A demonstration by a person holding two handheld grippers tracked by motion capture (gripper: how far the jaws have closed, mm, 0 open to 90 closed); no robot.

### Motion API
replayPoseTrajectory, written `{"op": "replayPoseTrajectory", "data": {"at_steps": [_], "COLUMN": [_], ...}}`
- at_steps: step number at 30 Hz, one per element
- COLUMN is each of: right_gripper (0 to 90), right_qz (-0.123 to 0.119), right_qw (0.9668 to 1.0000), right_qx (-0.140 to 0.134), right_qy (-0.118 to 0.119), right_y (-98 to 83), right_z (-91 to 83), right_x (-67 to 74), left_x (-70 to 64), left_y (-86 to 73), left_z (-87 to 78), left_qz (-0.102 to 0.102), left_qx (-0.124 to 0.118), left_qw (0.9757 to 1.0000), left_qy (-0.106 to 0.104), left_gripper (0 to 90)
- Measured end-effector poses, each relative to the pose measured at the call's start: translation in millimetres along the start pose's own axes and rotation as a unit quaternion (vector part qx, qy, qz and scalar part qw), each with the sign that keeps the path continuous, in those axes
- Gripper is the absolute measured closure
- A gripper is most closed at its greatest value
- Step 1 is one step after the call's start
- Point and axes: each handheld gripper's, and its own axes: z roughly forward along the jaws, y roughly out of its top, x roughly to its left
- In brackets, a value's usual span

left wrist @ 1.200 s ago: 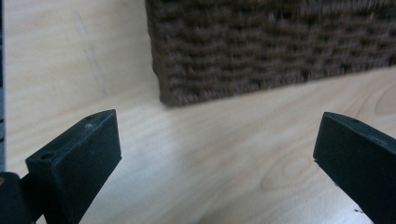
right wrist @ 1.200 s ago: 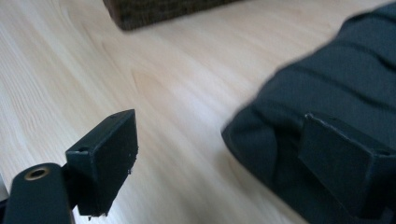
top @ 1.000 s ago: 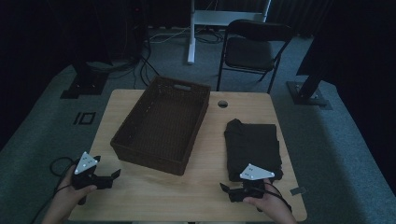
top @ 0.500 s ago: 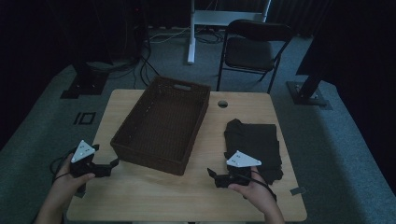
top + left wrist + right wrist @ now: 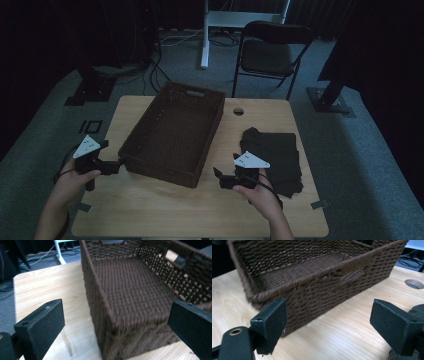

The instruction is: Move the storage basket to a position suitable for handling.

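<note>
A brown woven basket (image 5: 165, 171) stands empty at the table's middle. My left gripper (image 5: 119, 165) is at the basket's near left corner; in the left gripper view it (image 5: 113, 315) is open wide, with that corner of the basket (image 5: 140, 333) straight ahead between the jaws and not touched. My right gripper (image 5: 220, 178) sits by the basket's near right corner, pointing left. In the right gripper view it (image 5: 328, 312) is open, with nothing between its jaws and the basket's wall (image 5: 332, 287) ahead. A pile of dark folded cloth (image 5: 277, 152) lies right of the basket.
The wooden table (image 5: 165, 212) has bare room along its front edge and a round cable hole (image 5: 238, 111) at the back. A folding chair (image 5: 270, 52) and stand bases sit on the floor beyond the table. The dark cloth's edge (image 5: 418, 311) shows beside my right jaw.
Both grippers have closed in on the basket: the right one moved left off the cloth pile, and the left one moved forward and right to the basket's corner.
</note>
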Motion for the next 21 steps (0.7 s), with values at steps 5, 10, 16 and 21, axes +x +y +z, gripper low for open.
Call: {"op": "replayPoseTrajectory", "data": {"at_steps": [5, 10, 16, 21], "right_gripper": [14.1, 14.1, 15.5, 18.7], "right_qz": [0.010, 0.025, 0.058, 0.083], "right_qw": [0.9997, 0.9992, 0.9976, 0.9953], "right_qx": [-0.005, -0.009, -0.018, -0.016], "right_qy": [-0.020, -0.030, -0.034, -0.048], "right_y": [8.9, 18.3, 28.6, 34.8], "right_z": [6.9, 18.0, 37.2, 58.2], "right_x": [-1.5, 1.3, 9.3, 15.5], "left_x": [7.3, 16.4, 23.2, 25.2], "left_y": [7.9, 15.8, 18.8, 21.6], "left_z": [13.3, 27.2, 41.5, 51.1], "left_qz": [0.008, 0.003, -0.006, -0.006], "left_qx": [0.004, 0.003, 0.012, 0.019], "left_qw": [1.0000, 1.0000, 0.9999, 0.9998], "left_qy": [0.002, 0.007, 0.002, 0.001], "left_gripper": [1.1, 1.2, 1.2, 1.2]}}
